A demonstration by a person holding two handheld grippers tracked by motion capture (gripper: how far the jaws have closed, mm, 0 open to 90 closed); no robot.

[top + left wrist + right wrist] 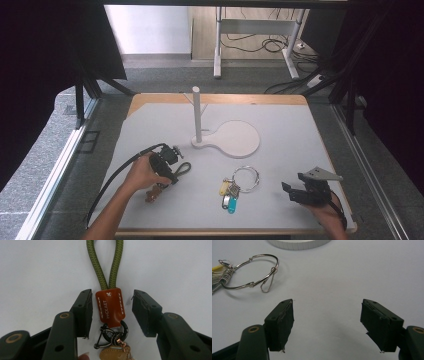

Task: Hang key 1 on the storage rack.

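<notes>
A keychain lies on the white table: an olive-green cord loop (105, 262), an orange leather tab (110, 306) and a dark clasp (113, 333) with a tan fob below it. My left gripper (111, 312) points down over it, jaws either side of the tab. The left pad sits very close to the tab; the right pad stands clear. In the high view the left gripper (170, 175) is at front left, with the green loop (184, 167) beside it. My right gripper (294, 184) rests at front right, open and holding nothing (327, 320).
A large metal key ring (246, 178) with yellow and blue tags (229, 196) lies between the two hands; the ring (252, 271) shows up-left of the right jaws. A white post (197, 112) on a rounded base (237, 139) stands mid-table.
</notes>
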